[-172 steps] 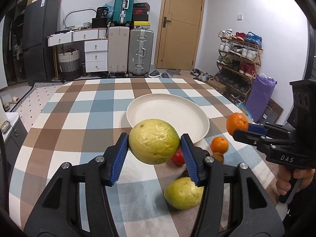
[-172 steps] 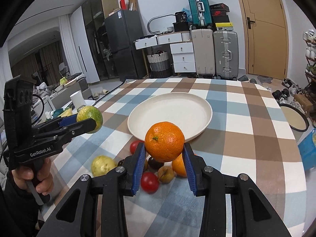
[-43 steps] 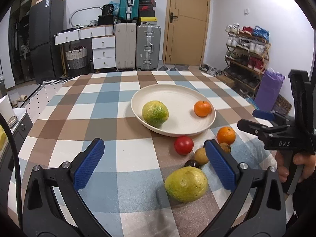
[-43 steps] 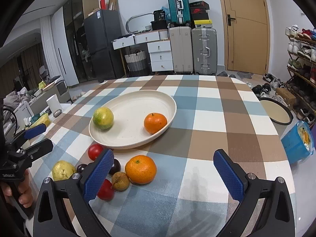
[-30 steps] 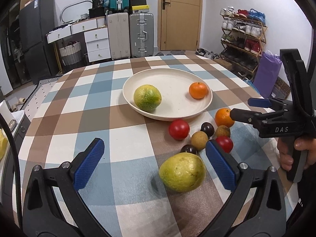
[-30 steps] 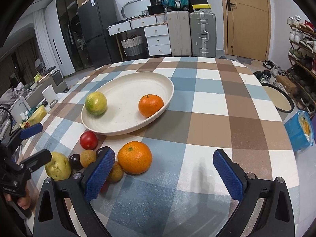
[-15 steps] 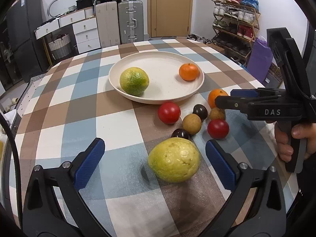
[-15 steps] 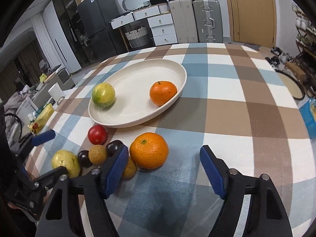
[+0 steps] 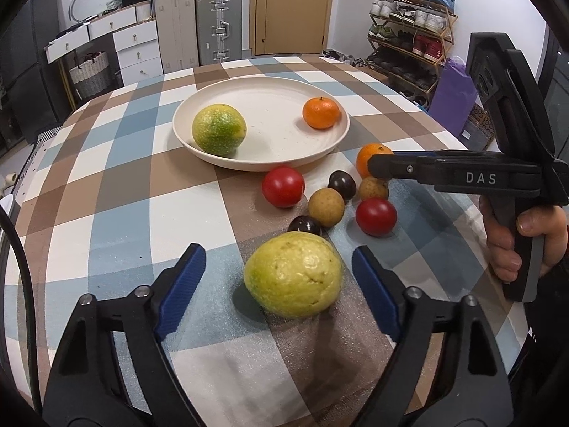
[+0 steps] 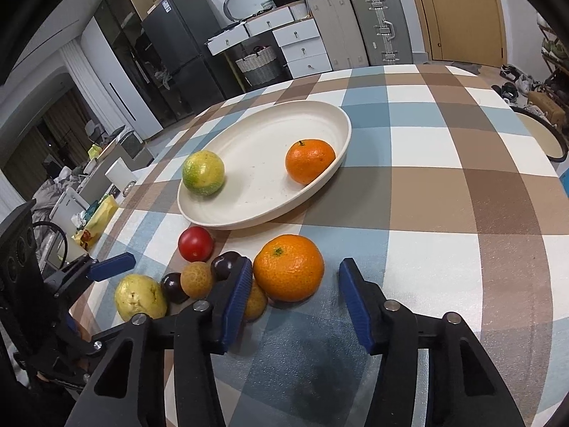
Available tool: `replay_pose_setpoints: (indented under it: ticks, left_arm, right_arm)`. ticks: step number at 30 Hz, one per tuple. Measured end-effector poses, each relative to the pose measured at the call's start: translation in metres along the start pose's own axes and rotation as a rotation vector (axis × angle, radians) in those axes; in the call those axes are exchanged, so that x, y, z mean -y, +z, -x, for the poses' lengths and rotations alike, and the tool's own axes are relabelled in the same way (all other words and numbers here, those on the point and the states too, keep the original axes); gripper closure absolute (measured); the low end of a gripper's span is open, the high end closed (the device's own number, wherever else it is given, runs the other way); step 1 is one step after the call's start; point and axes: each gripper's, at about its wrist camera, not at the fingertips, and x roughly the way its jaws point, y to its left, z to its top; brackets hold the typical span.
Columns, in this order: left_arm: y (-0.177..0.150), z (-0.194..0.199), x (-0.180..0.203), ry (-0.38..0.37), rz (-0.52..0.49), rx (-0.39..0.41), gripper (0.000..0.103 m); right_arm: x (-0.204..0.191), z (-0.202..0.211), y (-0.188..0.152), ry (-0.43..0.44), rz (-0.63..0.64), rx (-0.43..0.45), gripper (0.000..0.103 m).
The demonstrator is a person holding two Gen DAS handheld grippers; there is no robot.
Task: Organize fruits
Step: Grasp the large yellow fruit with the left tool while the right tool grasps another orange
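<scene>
My left gripper (image 9: 277, 284) closes around the lumpy yellow guava (image 9: 293, 274), pads not yet touching; my right gripper (image 10: 291, 295) closes around the loose round orange (image 10: 288, 267), both near the checked tablecloth's (image 10: 444, 213) front edge, before the cream plate (image 10: 249, 213).

In the left wrist view the right gripper (image 9: 382, 168) covers the lower part of the loose orange (image 9: 370, 154) — and in the right wrist view its near finger (image 10: 234, 299) hides most of a small brown fruit (image 10: 256, 304).
</scene>
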Motion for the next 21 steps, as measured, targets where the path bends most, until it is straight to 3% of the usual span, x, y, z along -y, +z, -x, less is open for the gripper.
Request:
replay_pose_setpoints:
  ticks: [6, 21]
  left_arm:
    - [-0.0009, 0.0, -0.0006, -0.041, -0.007, -0.008, 0.05]
    - [-0.0008, 0.0025, -0.0019, -0.048, -0.005, 0.013, 0.051]
  right_arm:
    - [-0.0016, 0.001, -0.0009, 0.014, 0.002, 0.001, 0.057]
    - [-0.0016, 0.0013, -0.0008, 0.018, 0.002, 0.01, 0.062]
